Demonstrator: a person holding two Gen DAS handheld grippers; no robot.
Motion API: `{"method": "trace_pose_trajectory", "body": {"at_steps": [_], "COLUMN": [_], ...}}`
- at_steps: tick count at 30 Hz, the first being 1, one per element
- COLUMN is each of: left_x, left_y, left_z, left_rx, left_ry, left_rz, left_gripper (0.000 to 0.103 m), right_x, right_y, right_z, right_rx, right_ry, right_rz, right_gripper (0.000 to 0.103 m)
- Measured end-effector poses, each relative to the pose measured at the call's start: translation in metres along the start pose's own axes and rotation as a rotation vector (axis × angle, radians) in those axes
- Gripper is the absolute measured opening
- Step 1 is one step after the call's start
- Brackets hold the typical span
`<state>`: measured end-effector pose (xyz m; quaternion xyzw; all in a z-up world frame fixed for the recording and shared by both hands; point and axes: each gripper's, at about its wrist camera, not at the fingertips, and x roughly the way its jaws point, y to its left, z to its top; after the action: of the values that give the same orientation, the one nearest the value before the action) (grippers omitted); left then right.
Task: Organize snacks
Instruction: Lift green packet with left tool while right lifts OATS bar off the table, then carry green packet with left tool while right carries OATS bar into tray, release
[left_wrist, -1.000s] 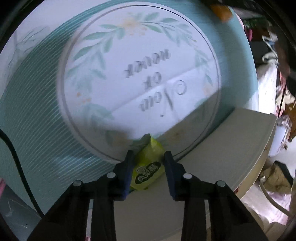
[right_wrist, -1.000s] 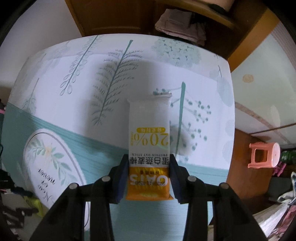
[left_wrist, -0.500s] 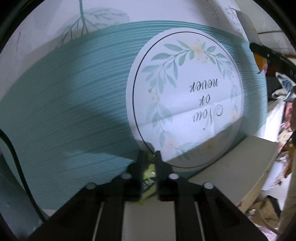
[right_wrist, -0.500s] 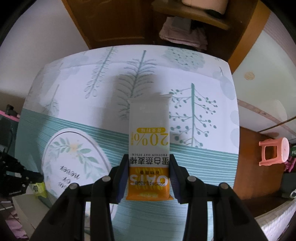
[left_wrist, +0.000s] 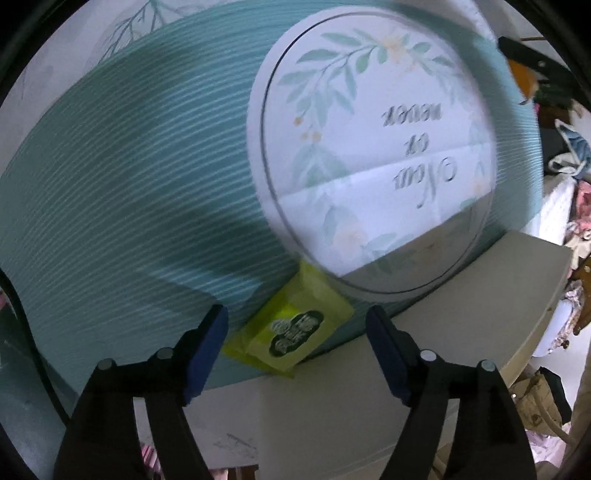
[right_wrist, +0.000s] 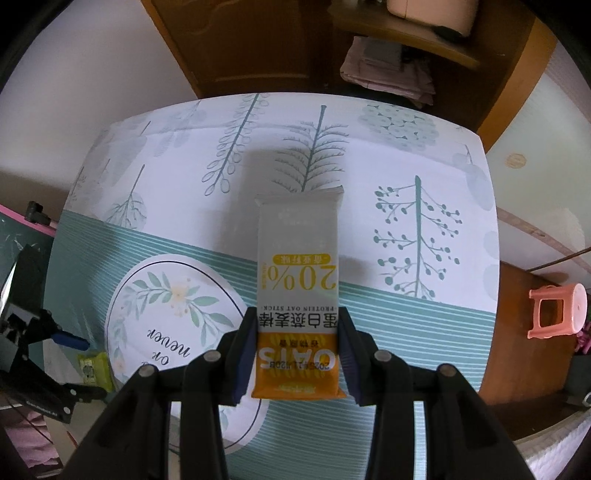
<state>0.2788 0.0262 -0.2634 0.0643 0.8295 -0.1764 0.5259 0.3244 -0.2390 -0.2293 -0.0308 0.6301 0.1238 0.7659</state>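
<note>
A small yellow-green snack packet (left_wrist: 291, 334) lies on the teal edge of the tablecloth (left_wrist: 122, 177), between the wide-open jaws of my left gripper (left_wrist: 297, 341), which does not touch it. The packet also shows in the right wrist view (right_wrist: 95, 371), with the left gripper (right_wrist: 79, 365) around it at the far left. My right gripper (right_wrist: 295, 360) is shut on an orange-and-white oat bar (right_wrist: 298, 291) and holds it above the table.
The tablecloth has a white circle with a leaf wreath and lettering (left_wrist: 376, 144). A white box or cabinet top (left_wrist: 424, 350) sits below the table edge. A pink stool (right_wrist: 556, 312) stands on the floor at right; a wooden shelf (right_wrist: 388, 55) is behind.
My left gripper was shut on the yellow-green packet; now its jaws are wide open and the packet lies on the cloth. The right gripper has risen a little with the oat bar.
</note>
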Motion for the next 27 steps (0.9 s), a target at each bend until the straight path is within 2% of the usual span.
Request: {"method": "trace_pose_trajectory", "body": {"at_steps": [3, 6, 8, 10, 12, 15, 17, 19, 23, 24, 27], "left_x": [0.002, 0.010, 0.007, 0.002, 0.004, -0.004, -0.005, -0.015, -0.029, -0.027, -0.046], "left_y": [0.017, 0.030, 0.030, 0.032, 0.015, 0.007, -0.011, -0.007, -0.010, -0.030, -0.049], "left_z": [-0.013, -0.039, -0.045, -0.053, -0.056, -0.070, -0.074, -0.081, -0.095, -0.097, -0.112], "left_rx": [-0.056, -0.123, -0.142, -0.136, -0.131, -0.126, -0.116, -0.132, -0.099, -0.084, -0.049], "left_ry": [0.029, 0.068, 0.049, 0.038, 0.021, -0.014, -0.042, -0.080, -0.142, -0.156, -0.233], "left_rz": [-0.003, -0.009, -0.010, 0.021, 0.061, 0.149, 0.167, 0.102, 0.098, 0.086, 0.079], "left_gripper": [0.079, 0.083, 0.087, 0.087, 0.087, 0.066, 0.041, 0.039, 0.038, 0.038, 0.038], "right_x": [0.000, 0.000, -0.001, -0.001, -0.001, -0.001, -0.002, -0.002, -0.007, -0.009, -0.020], "right_y": [0.000, -0.002, -0.003, -0.003, -0.002, -0.002, -0.001, -0.001, 0.006, 0.008, 0.014], "right_z": [-0.001, -0.001, -0.002, -0.004, -0.005, -0.009, -0.013, -0.016, -0.026, -0.028, -0.035], "right_rx": [-0.004, 0.000, 0.003, 0.001, -0.002, -0.006, -0.007, -0.010, -0.028, -0.033, -0.043], "right_ry": [-0.001, -0.006, -0.008, -0.010, -0.011, -0.009, -0.007, -0.008, -0.014, -0.017, -0.036], "right_rz": [0.006, 0.015, 0.021, 0.026, 0.030, 0.034, 0.040, 0.045, 0.062, 0.064, 0.080], "right_gripper": [0.041, 0.041, 0.041, 0.041, 0.041, 0.041, 0.041, 0.041, 0.041, 0.041, 0.041]}}
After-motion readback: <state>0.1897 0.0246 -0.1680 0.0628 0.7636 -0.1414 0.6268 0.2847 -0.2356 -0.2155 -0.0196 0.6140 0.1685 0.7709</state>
